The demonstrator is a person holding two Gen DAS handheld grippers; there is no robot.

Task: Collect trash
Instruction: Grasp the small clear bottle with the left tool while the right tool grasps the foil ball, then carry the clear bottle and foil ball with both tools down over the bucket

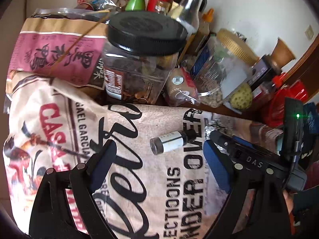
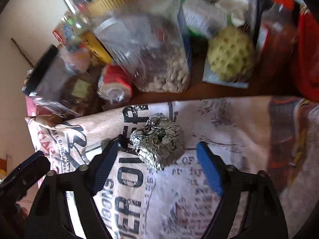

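Observation:
A small glass vial (image 1: 170, 141) with a white label and black cap lies on its side on the printed cloth (image 1: 139, 169). My left gripper (image 1: 159, 153) is open, its blue-padded fingers either side of the vial and just short of it. A crumpled ball of silver foil (image 2: 157, 139) lies on the same cloth; it also shows in the left wrist view (image 1: 214, 127). My right gripper (image 2: 157, 151) is open around the foil ball, fingers not touching it. The vial (image 2: 93, 149) shows partly behind the right gripper's left finger.
Behind the cloth stand a black-lidded clear jar (image 1: 139, 59), a gold-lidded jar of nuts (image 1: 219, 67), a pink-and-tan bag (image 1: 57, 49), bottles (image 1: 189, 6), a yellow-green sponge (image 2: 229, 57), a red sauce bottle (image 2: 277, 39) and a red container (image 1: 287, 103). The right gripper's body (image 1: 249, 159) lies close beside my left fingers.

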